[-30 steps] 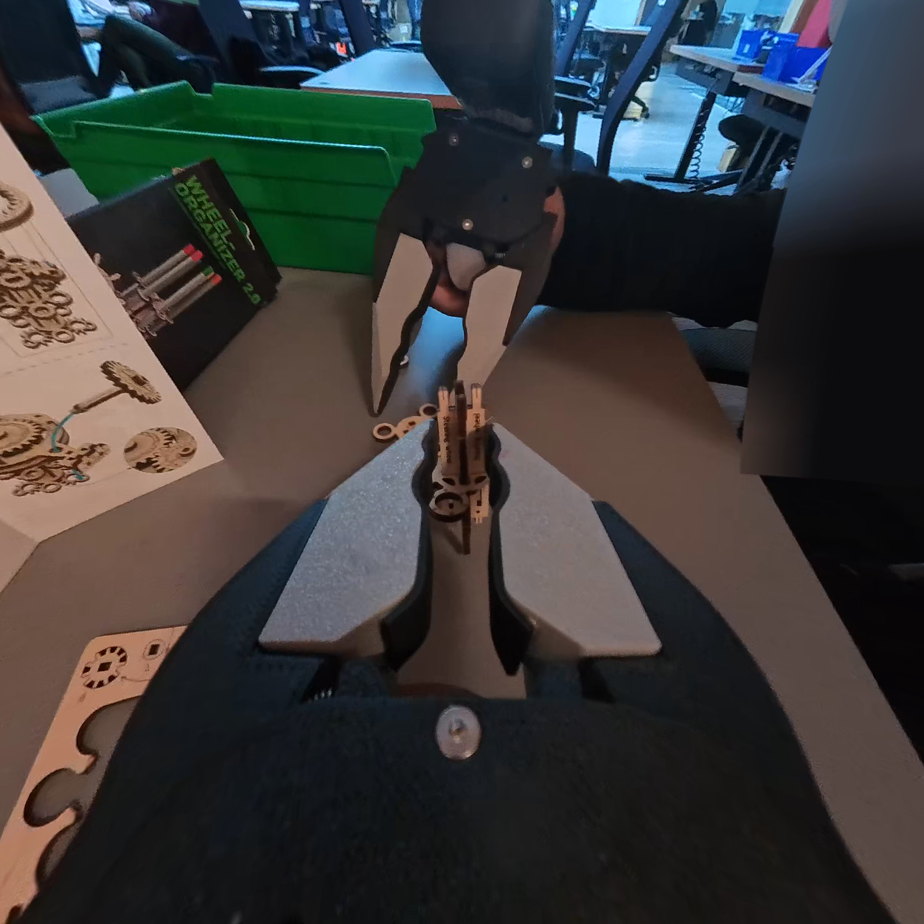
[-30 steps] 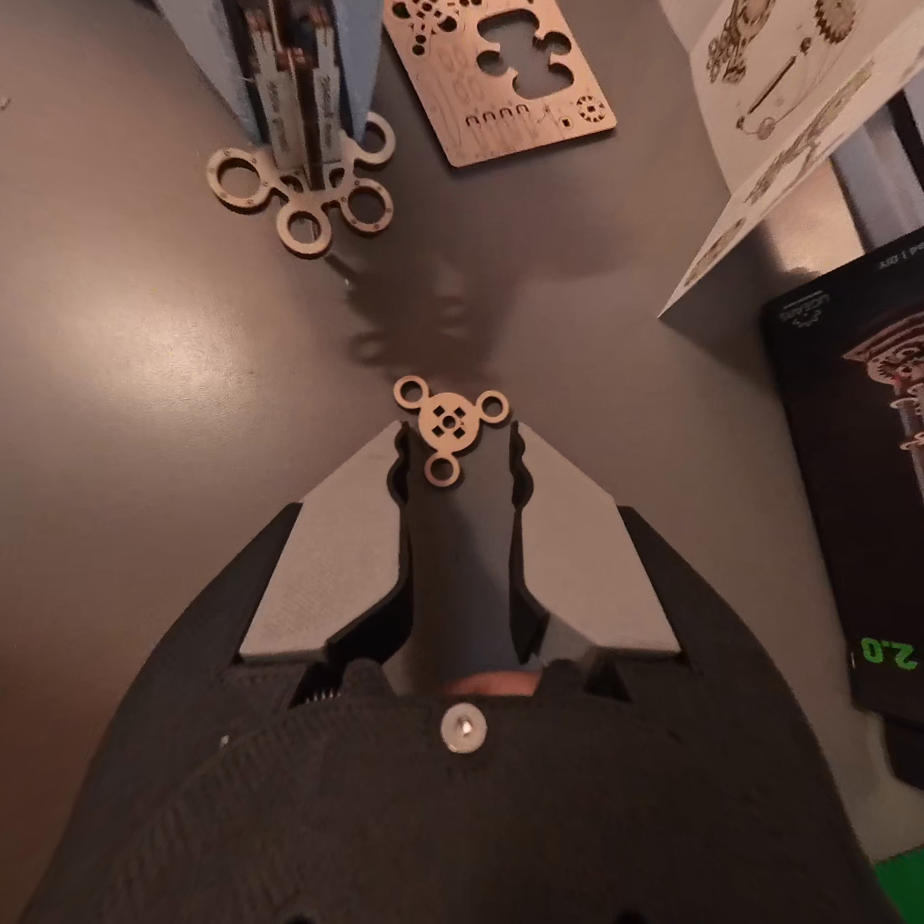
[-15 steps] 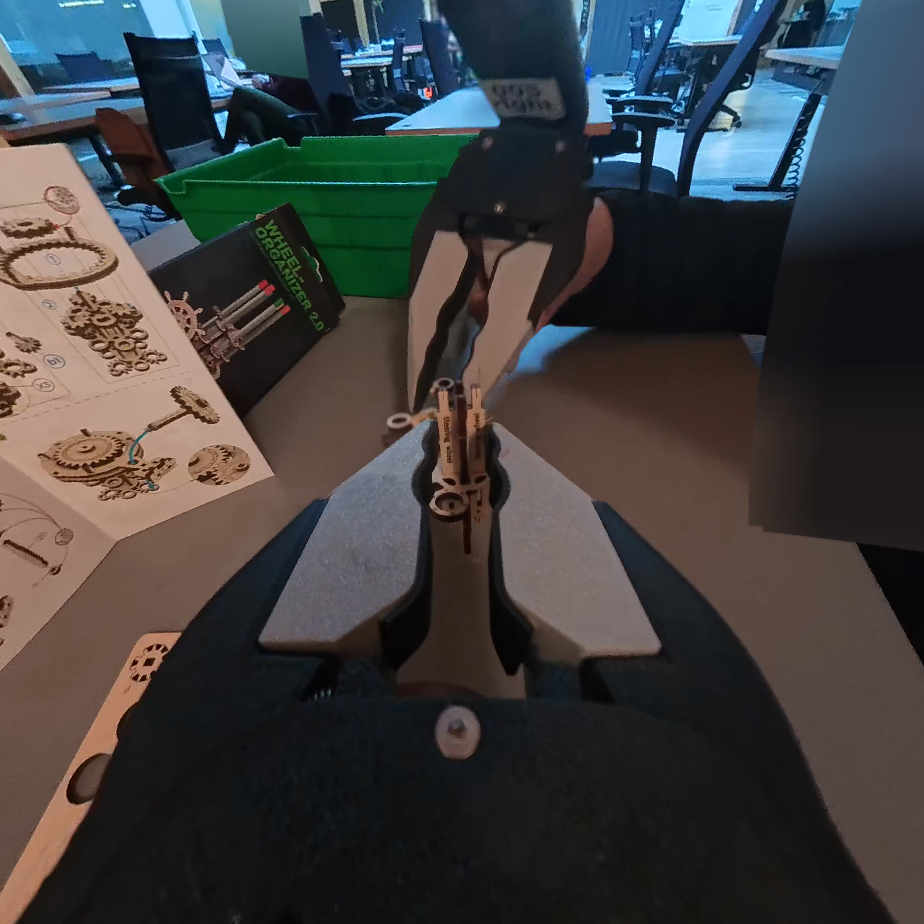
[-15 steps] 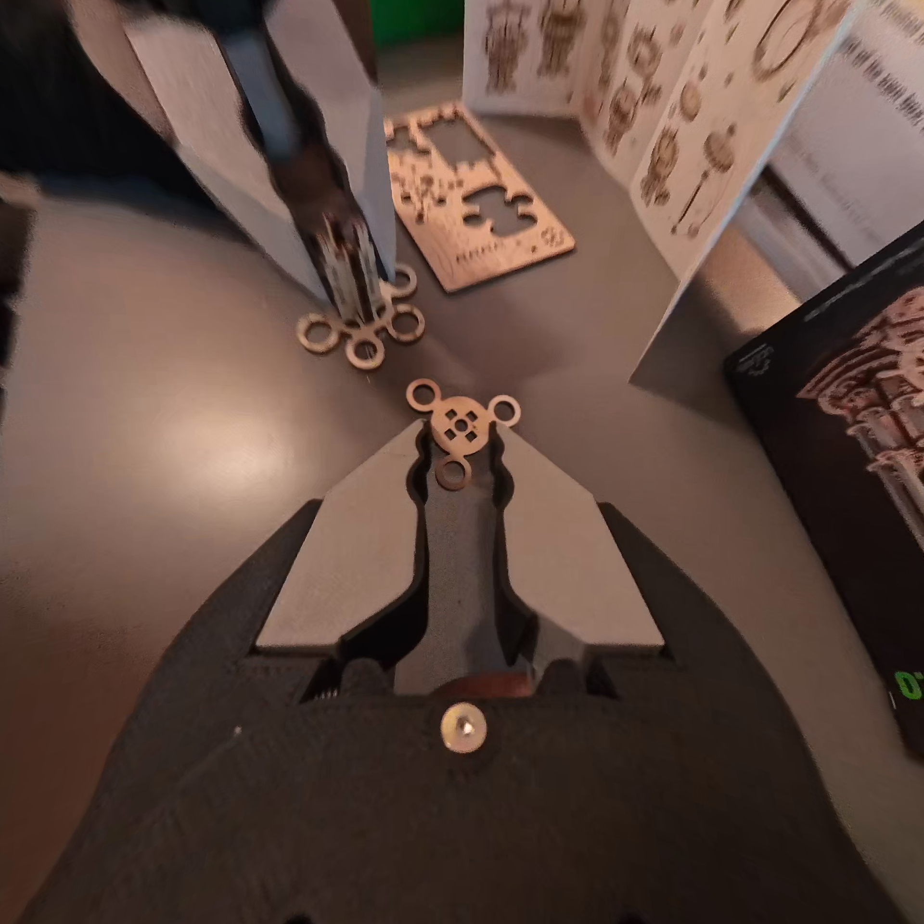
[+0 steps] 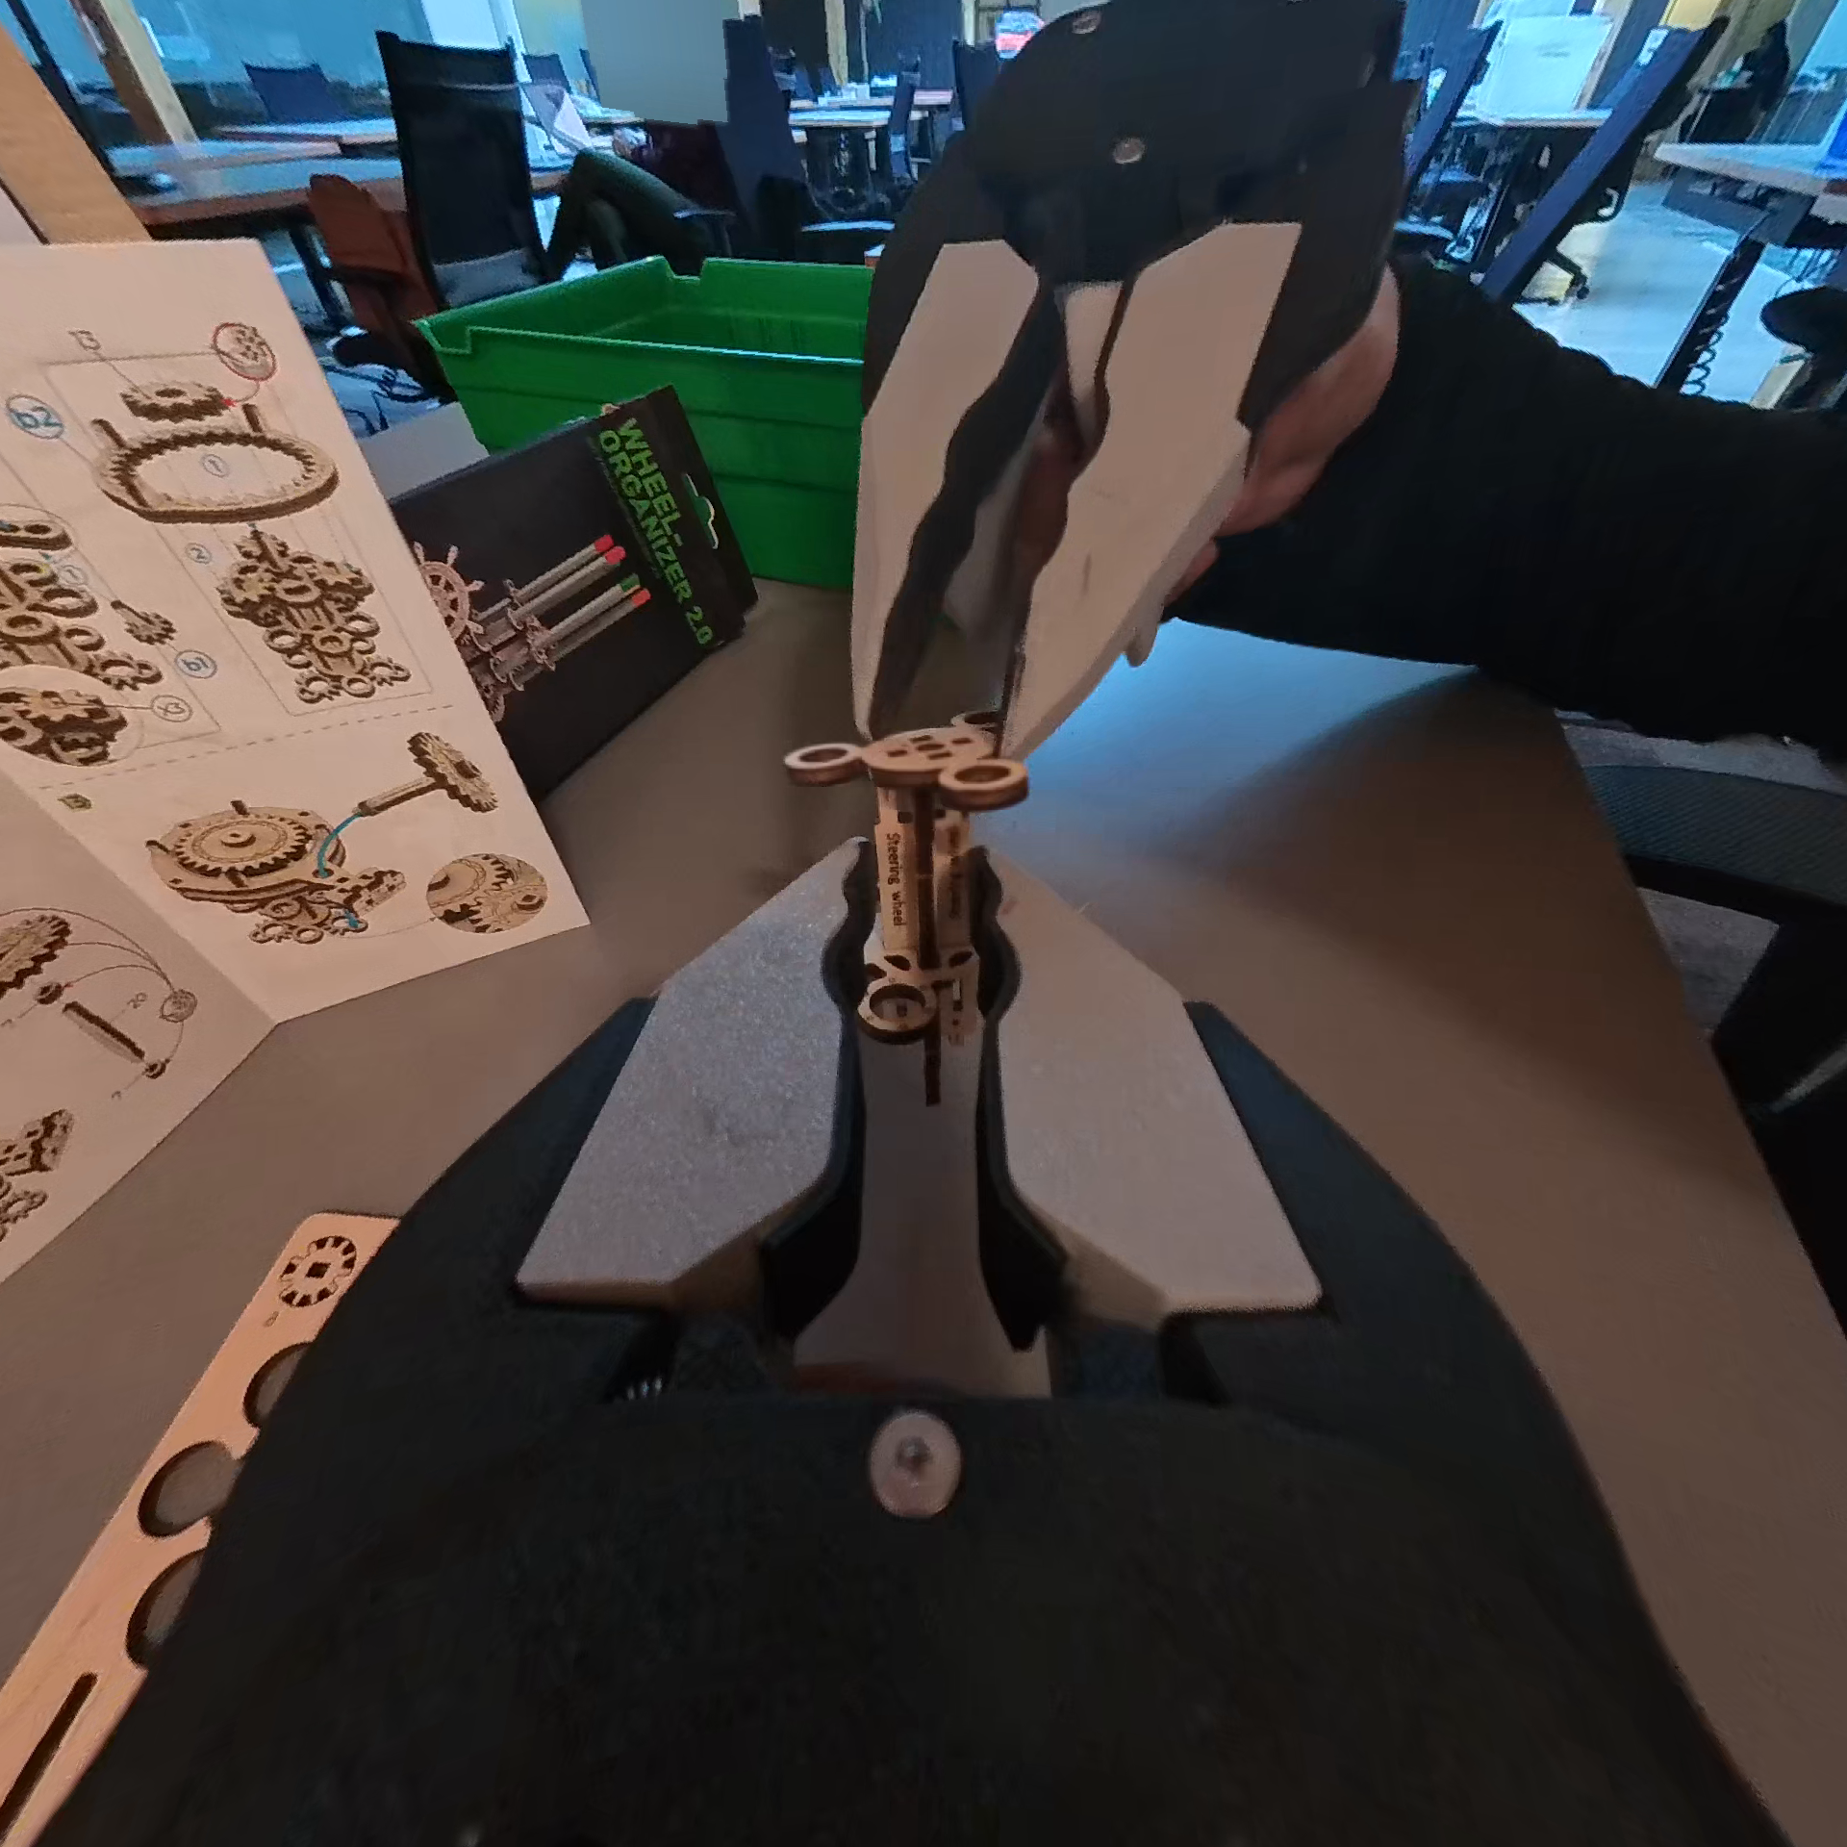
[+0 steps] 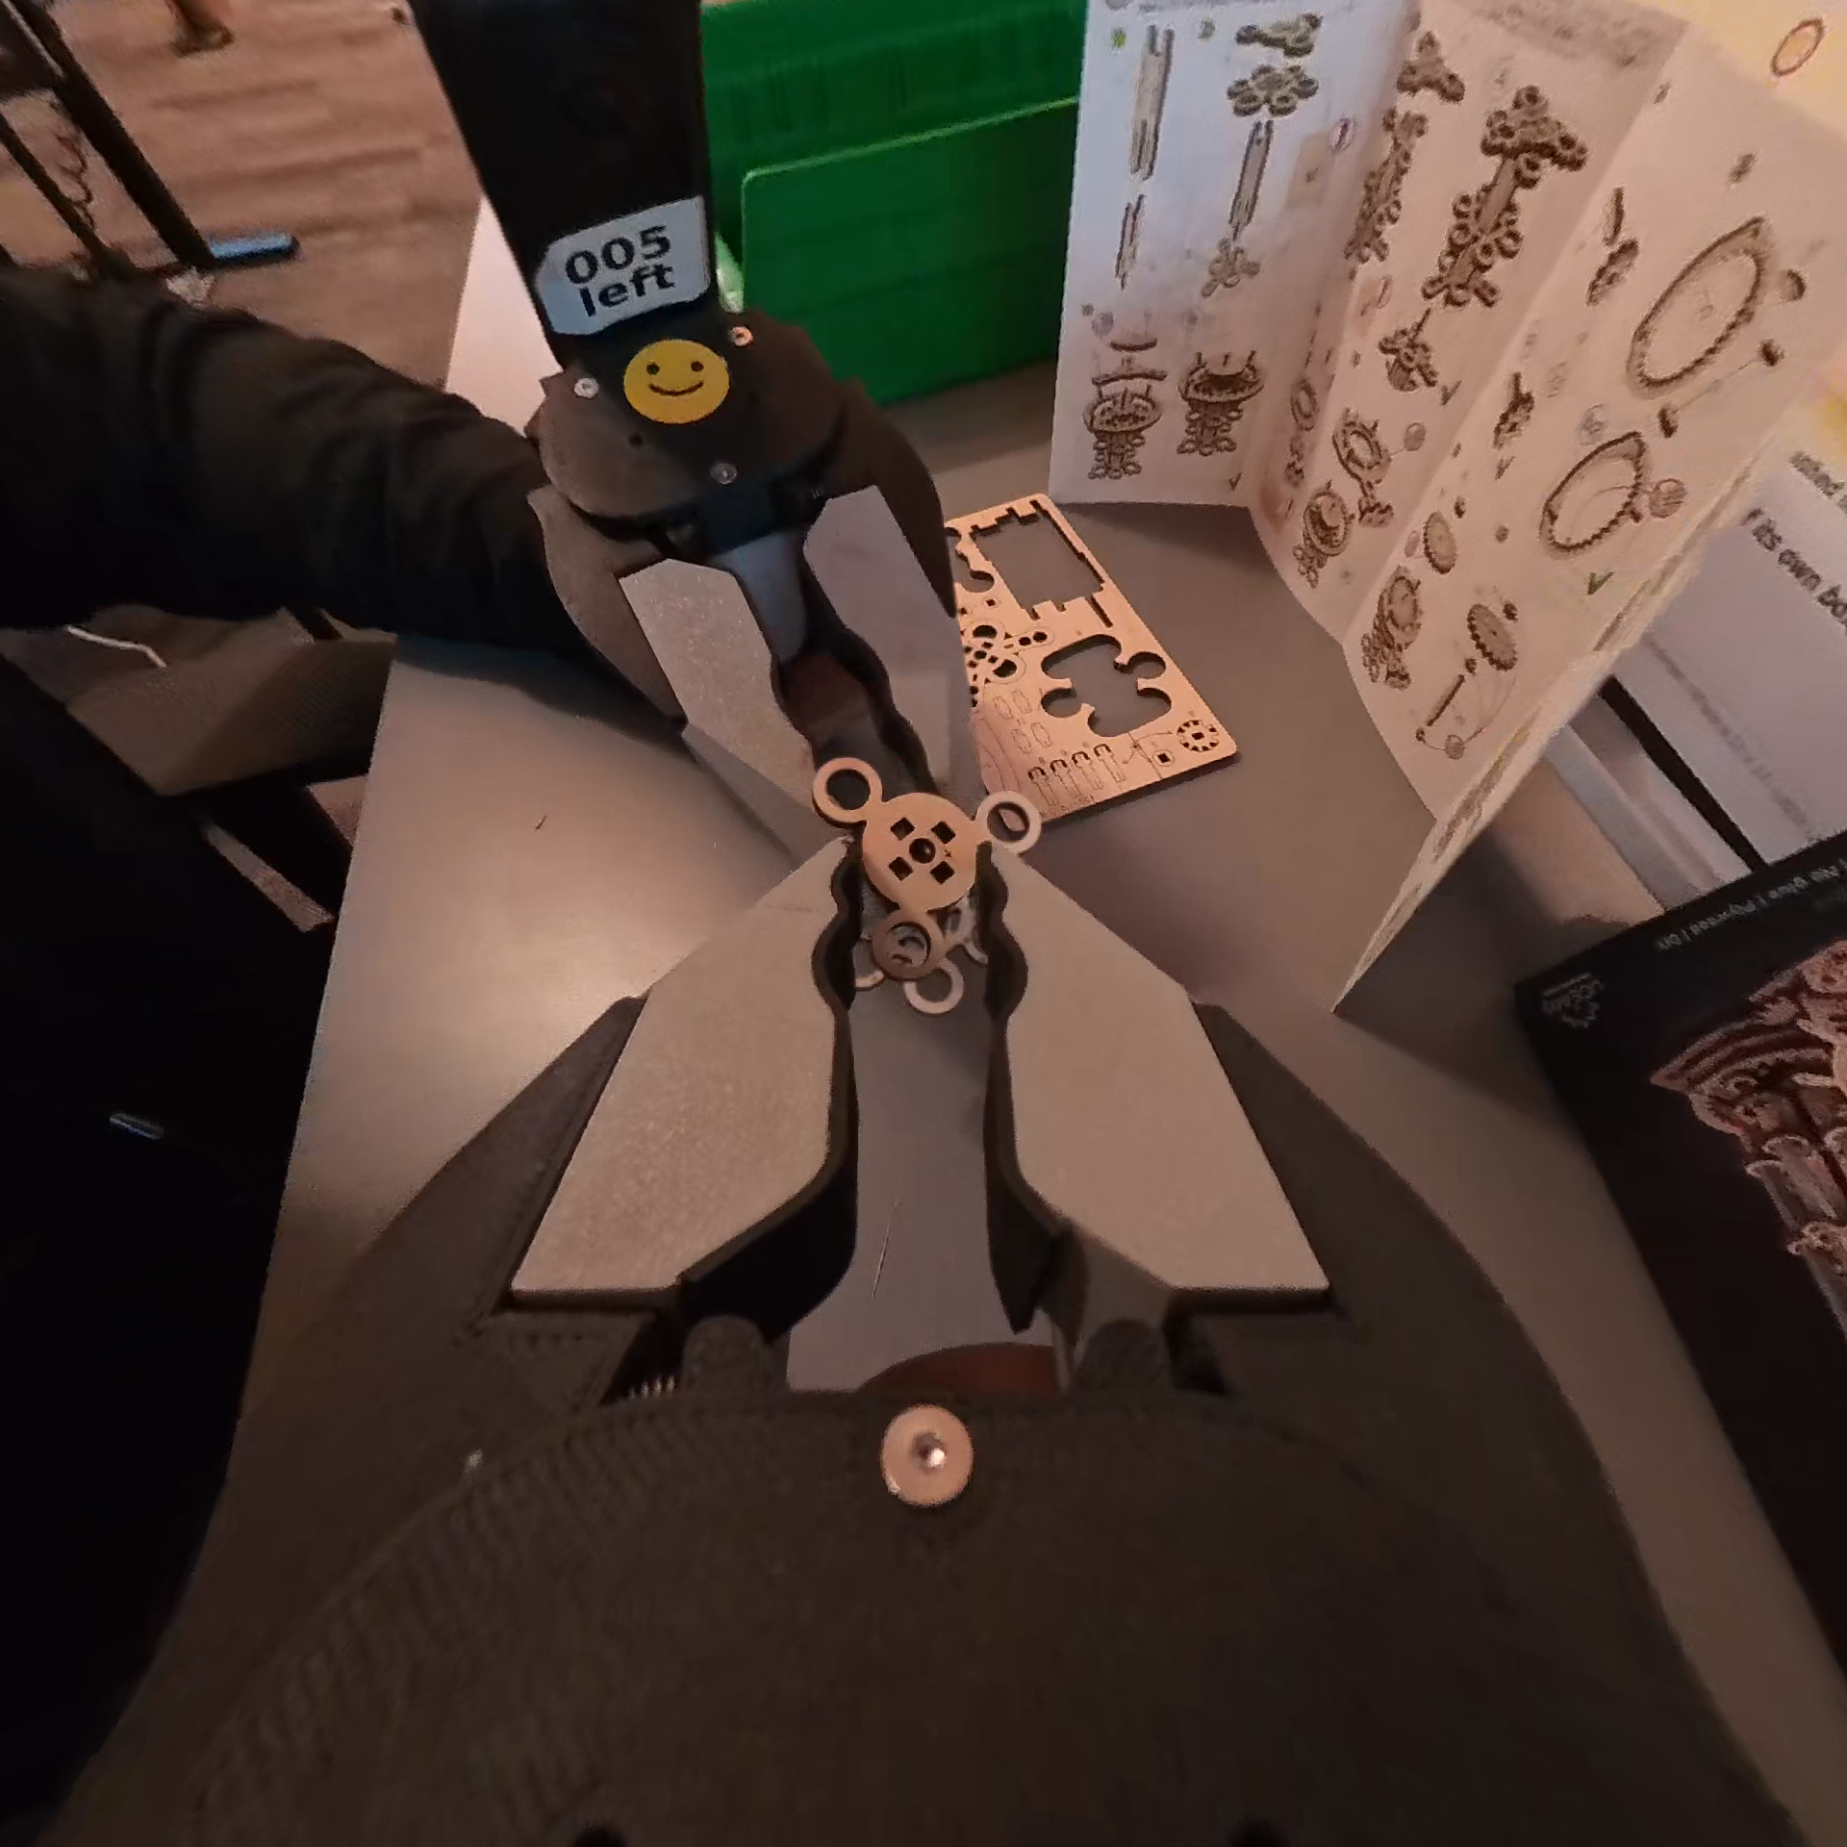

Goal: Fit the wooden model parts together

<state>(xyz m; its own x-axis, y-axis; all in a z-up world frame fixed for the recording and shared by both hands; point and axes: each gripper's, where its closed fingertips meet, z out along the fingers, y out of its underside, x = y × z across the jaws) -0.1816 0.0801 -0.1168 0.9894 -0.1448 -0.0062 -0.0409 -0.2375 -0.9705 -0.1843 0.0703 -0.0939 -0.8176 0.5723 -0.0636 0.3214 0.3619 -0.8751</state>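
Note:
My left gripper (image 5: pixel 920 885) is shut on a small wooden assembly (image 5: pixel 915 929) of upright slats with a ringed plate at its lower end, held above the grey table (image 5: pixel 1249 850). My right gripper (image 6: pixel 920 885) is shut on a flat wooden disc with three ring lobes (image 6: pixel 920 850). In the left wrist view the right gripper (image 5: pixel 939 715) comes down from above and holds the disc (image 5: pixel 905 765) level against the top ends of the slats. In the right wrist view the left gripper's fingers (image 6: pixel 690 660) reach in from behind the disc, and the ringed plate (image 6: pixel 934 989) shows below it.
A folded instruction sheet (image 5: pixel 200 620) stands at the left. A black box (image 5: pixel 600 560) leans in front of a green bin (image 5: pixel 700 340). A punched wooden part sheet (image 6: pixel 1079 680) lies on the table beyond the grippers and also shows in the left wrist view (image 5: pixel 150 1479). Only a small space, under 4 cm, lies between the two pairs of fingers.
My right gripper closed on the lobed disc, lifted it off the table and brought it onto the top of the slats. My left gripper raised its assembly off the table.

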